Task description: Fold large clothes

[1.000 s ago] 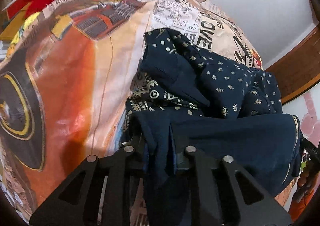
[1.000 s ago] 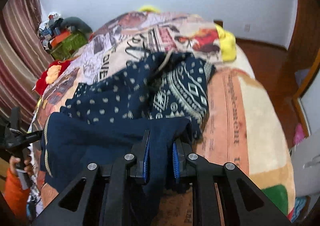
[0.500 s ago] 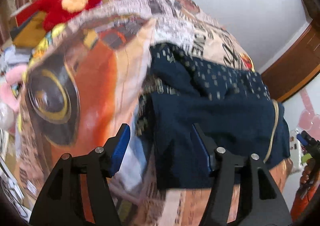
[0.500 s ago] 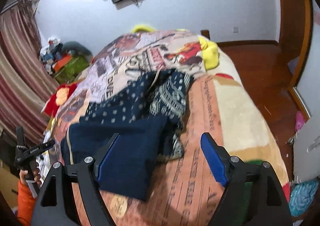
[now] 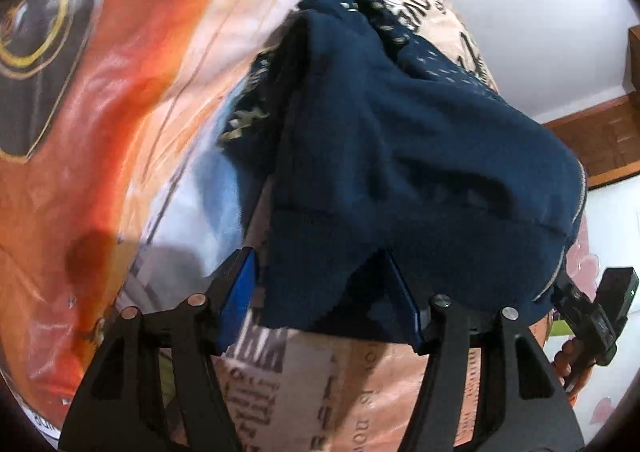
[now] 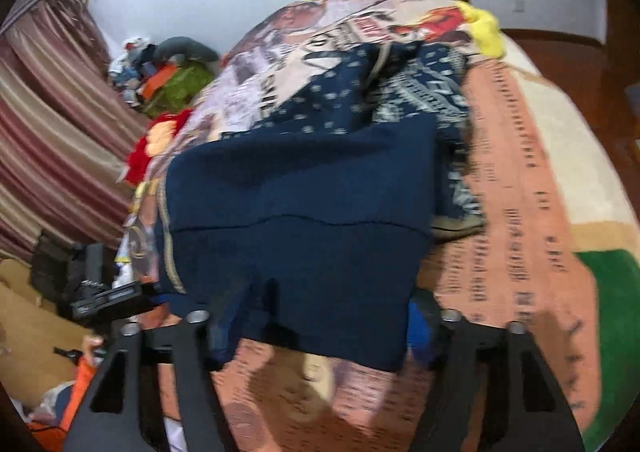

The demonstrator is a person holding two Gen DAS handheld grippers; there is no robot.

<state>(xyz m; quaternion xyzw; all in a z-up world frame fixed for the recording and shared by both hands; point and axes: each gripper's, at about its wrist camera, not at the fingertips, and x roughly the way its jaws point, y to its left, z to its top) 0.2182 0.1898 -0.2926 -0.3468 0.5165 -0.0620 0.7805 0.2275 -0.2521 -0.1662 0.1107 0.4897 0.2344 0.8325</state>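
A large navy garment (image 5: 420, 156) lies folded over itself on the printed bedspread (image 5: 120, 92), plain side up, with a dotted and patterned part behind it (image 6: 340, 100). My left gripper (image 5: 324, 284) is open; the garment's near hem lies between and over its blue-padded fingers. My right gripper (image 6: 312, 320) is open too, and the same hem (image 6: 304, 292) drapes across the gap between its fingers. Neither clamps the cloth.
The bed carries a blanket with newspaper and car prints (image 6: 520, 212). A red plush toy (image 6: 160, 140) and a clothes pile (image 6: 168, 76) lie at the left by striped curtains (image 6: 52, 132). A yellow pillow (image 6: 484, 28) sits at the far end.
Both grippers were shut on the navy cloth, then opened and let it drop onto the bed. They have since moved in close to its near hem.
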